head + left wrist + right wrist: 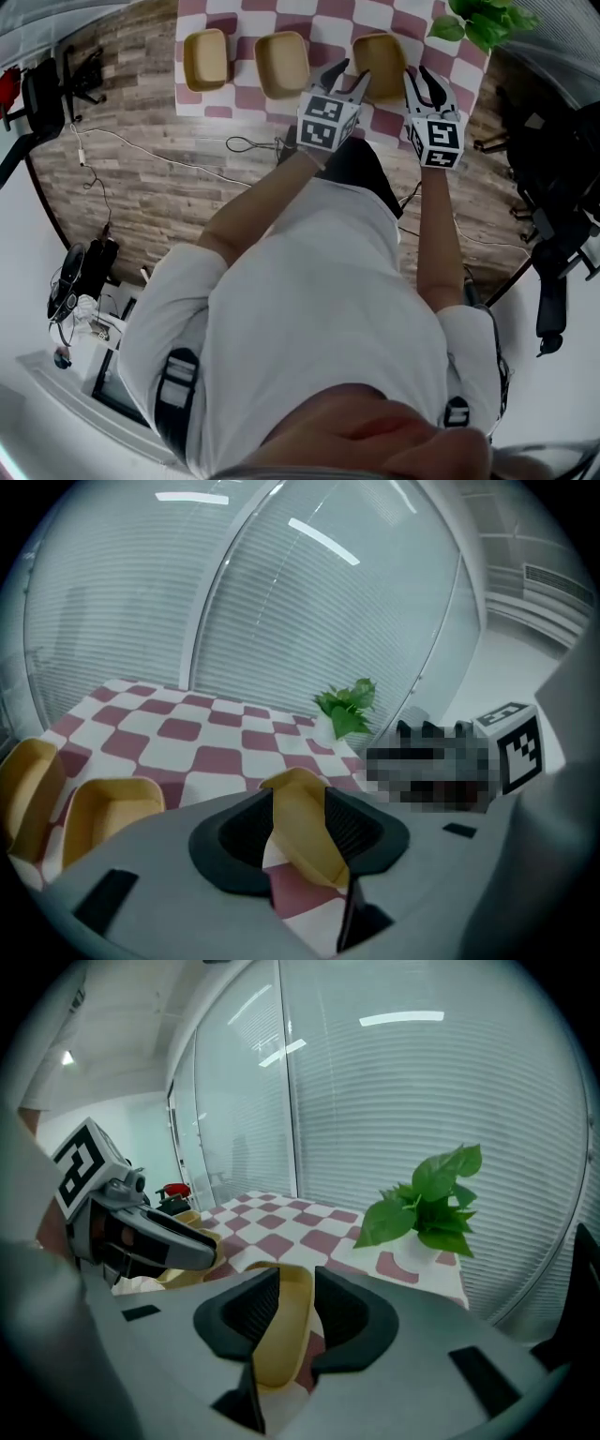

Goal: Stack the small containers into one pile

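Three small yellow containers sit in a row along the near edge of the checkered table (234, 98). The left container (206, 58) and the middle container (282, 64) stand free. The right container (380, 56) is straddled on both sides: the left gripper (352, 73) has its jaws spread wide over the left wall, and the right gripper (420, 80) has its jaws apart over the right wall, neither clamping. A plant (483, 21) stands at the table's right edge.
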Available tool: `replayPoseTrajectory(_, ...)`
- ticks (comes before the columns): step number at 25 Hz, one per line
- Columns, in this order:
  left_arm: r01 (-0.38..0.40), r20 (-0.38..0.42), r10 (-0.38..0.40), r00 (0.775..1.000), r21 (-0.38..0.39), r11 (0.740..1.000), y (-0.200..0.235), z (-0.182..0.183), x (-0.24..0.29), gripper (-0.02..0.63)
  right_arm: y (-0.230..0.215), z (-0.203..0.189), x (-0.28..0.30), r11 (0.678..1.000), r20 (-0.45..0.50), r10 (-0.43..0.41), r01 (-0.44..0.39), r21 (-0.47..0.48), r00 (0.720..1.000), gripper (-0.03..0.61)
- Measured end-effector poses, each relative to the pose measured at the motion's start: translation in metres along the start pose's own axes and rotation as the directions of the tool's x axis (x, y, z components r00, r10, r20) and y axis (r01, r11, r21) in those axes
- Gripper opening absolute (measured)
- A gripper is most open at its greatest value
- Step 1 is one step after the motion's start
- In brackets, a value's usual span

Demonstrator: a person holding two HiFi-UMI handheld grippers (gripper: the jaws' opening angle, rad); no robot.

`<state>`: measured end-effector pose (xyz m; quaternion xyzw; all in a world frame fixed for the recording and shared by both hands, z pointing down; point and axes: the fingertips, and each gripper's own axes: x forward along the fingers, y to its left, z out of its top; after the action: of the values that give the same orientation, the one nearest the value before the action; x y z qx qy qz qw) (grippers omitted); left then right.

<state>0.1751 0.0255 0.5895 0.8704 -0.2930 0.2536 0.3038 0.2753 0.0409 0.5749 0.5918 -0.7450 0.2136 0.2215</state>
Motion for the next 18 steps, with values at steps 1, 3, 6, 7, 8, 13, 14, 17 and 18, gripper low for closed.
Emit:
replayPoseTrajectory(1,-0.013,-0.020,0.012,1.000,-0.020,1.000,0.005,-0.009,0.008,0.166,-0.002,-0.010,0.007,1.000,-0.021,0.005,-0.005,0.002,1.000,0.126)
replayPoseTrajectory(3,-0.032,-0.067,0.027,0.997,-0.065,0.997,0.014,-0.027,0.022,0.166,-0.005,-0.027,0.020,1.000,-0.054,0.013,-0.013,0.010,0.998,0.127)
replayPoseTrajectory(6,-0.042,-0.126,0.028,0.992,-0.108,0.993,0.020,-0.049,0.039,0.166,-0.009,-0.047,0.034,1.000,-0.090,0.014,-0.011,0.029,0.996,0.129)
replayPoseTrajectory(7,-0.045,-0.137,0.029,0.990,-0.116,0.992,0.021,-0.055,0.043,0.166,-0.010,-0.052,0.037,0.999,-0.099,0.012,-0.009,0.033,0.995,0.128)
replayPoseTrajectory(8,-0.047,-0.145,0.029,0.989,-0.124,0.991,0.021,-0.059,0.047,0.166,-0.011,-0.057,0.040,0.999,-0.108,0.011,-0.007,0.037,0.994,0.127)
replayPoseTrajectory(13,-0.040,-0.161,0.016,0.987,-0.143,0.989,0.017,-0.065,0.058,0.156,-0.014,-0.079,0.048,0.998,-0.166,0.026,-0.016,0.056,0.986,0.105)
replayPoseTrajectory(14,-0.034,-0.164,0.010,0.986,-0.142,0.989,0.016,-0.065,0.060,0.139,-0.012,-0.080,0.048,0.998,-0.171,0.033,-0.023,0.061,0.985,0.083)
replayPoseTrajectory(17,-0.034,-0.164,0.012,0.986,-0.132,0.991,0.015,-0.058,0.062,0.112,-0.009,-0.080,0.048,0.996,-0.181,0.041,-0.027,0.080,0.983,0.063)
replayPoseTrajectory(18,-0.036,-0.161,0.015,0.987,-0.130,0.991,0.015,-0.056,0.062,0.106,-0.008,-0.079,0.047,0.995,-0.183,0.041,-0.025,0.093,0.982,0.061)
